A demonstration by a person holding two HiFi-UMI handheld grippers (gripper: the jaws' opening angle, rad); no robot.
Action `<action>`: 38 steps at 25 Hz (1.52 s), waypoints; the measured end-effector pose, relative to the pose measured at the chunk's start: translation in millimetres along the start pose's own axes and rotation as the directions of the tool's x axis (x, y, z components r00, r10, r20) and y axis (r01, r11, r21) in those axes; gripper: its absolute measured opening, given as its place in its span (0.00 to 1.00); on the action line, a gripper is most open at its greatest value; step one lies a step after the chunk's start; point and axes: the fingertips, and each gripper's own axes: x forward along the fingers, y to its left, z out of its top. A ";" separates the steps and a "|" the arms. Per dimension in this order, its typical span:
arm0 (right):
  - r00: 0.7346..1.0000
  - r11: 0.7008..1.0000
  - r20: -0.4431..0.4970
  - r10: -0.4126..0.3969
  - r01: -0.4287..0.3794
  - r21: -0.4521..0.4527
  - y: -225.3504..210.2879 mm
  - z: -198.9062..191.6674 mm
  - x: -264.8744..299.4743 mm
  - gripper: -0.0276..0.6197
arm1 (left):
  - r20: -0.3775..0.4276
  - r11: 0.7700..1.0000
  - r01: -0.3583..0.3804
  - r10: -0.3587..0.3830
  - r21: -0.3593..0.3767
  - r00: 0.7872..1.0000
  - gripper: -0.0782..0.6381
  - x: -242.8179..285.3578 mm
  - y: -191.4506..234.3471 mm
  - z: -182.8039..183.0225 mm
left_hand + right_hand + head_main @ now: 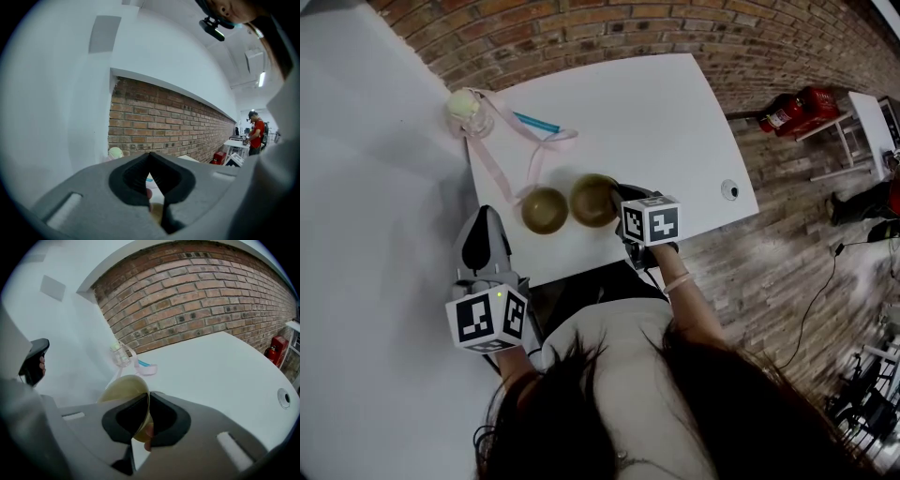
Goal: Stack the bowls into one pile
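Two olive-yellow bowls sit side by side near the front edge of the white table [675, 122]. The left bowl [545, 210] is free. My right gripper [615, 193] is shut on the near right rim of the right bowl [592, 200]. In the right gripper view that bowl [123, 389] is tilted, with its thin wall pinched between the jaws of the right gripper [148, 398]. My left gripper [485, 217] hangs off the table's left side, shut with nothing in it, as the left gripper view [150, 155] confirms. It also shows far left as the left gripper [33, 363].
A clear bottle with a pale green lid [468, 110], a pink strap [502, 169] and a blue pen [535, 123] lie at the table's back left. A round grommet [729, 189] sits near the right edge. Red extinguishers [792, 110] stand by the brick wall.
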 end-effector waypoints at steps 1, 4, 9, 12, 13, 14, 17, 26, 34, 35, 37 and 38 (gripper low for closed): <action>1.000 1.000 -0.002 0.004 -0.004 -0.003 2.7 -0.3 1.5 0.08 | 0.000 1.000 -0.004 0.004 -0.001 1.000 0.11 -1.6 2.0 -0.2; 1.000 1.000 -0.009 0.014 -0.014 -0.013 10.4 -0.9 6.8 0.08 | 0.001 1.000 -0.016 0.016 -0.003 1.000 0.11 -5.6 8.9 -1.3; 0.999 0.999 -0.019 0.029 -0.030 -0.027 21.1 -1.3 16.0 0.08 | 0.004 0.999 -0.037 0.037 -0.009 0.999 0.11 -10.7 20.2 -3.2; 0.999 0.999 -0.026 0.042 -0.043 -0.034 27.9 -0.4 21.2 0.08 | 0.004 0.999 -0.050 0.050 -0.011 0.999 0.11 -13.6 25.9 -3.1; 0.999 0.998 -0.028 0.047 -0.048 -0.036 30.3 -0.3 22.8 0.08 | 0.004 0.998 -0.055 0.055 -0.012 0.998 0.11 -14.8 27.6 -2.9; 0.998 0.998 -0.031 0.051 -0.052 -0.040 32.7 -0.2 24.3 0.08 | 0.003 0.998 -0.060 0.060 -0.012 0.998 0.11 -16.1 29.2 -2.8; 0.997 0.997 -0.041 0.063 -0.065 -0.048 39.1 0.3 29.8 0.08 | 0.003 0.997 -0.074 0.074 -0.014 0.997 0.11 -18.7 34.6 -2.7; 0.993 0.992 -0.067 0.095 -0.100 -0.075 57.6 0.1 47.1 0.08 | -0.002 0.993 -0.111 0.111 -0.030 0.994 0.11 -23.9 52.5 -6.1; 0.987 0.986 -0.102 0.121 -0.132 -0.103 71.5 -3.5 59.8 0.08 | -0.005 0.988 -0.144 0.144 -0.046 0.990 0.11 -28.6 63.1 -9.1; 0.986 0.985 -0.107 0.124 -0.135 -0.105 72.9 -4.4 61.4 0.08 | -0.007 0.988 -0.148 0.147 -0.046 0.989 0.11 -29.3 64.1 -9.9; 0.985 0.984 -0.116 0.130 -0.142 -0.108 75.4 -5.9 64.4 0.08 | -0.011 0.987 -0.155 0.154 -0.046 0.988 0.11 -30.6 66.2 -11.1; 0.984 0.983 -0.120 0.132 -0.146 -0.110 76.7 -6.9 65.8 0.08 | -0.013 0.986 -0.159 0.159 -0.047 0.987 0.11 -31.4 67.3 -11.8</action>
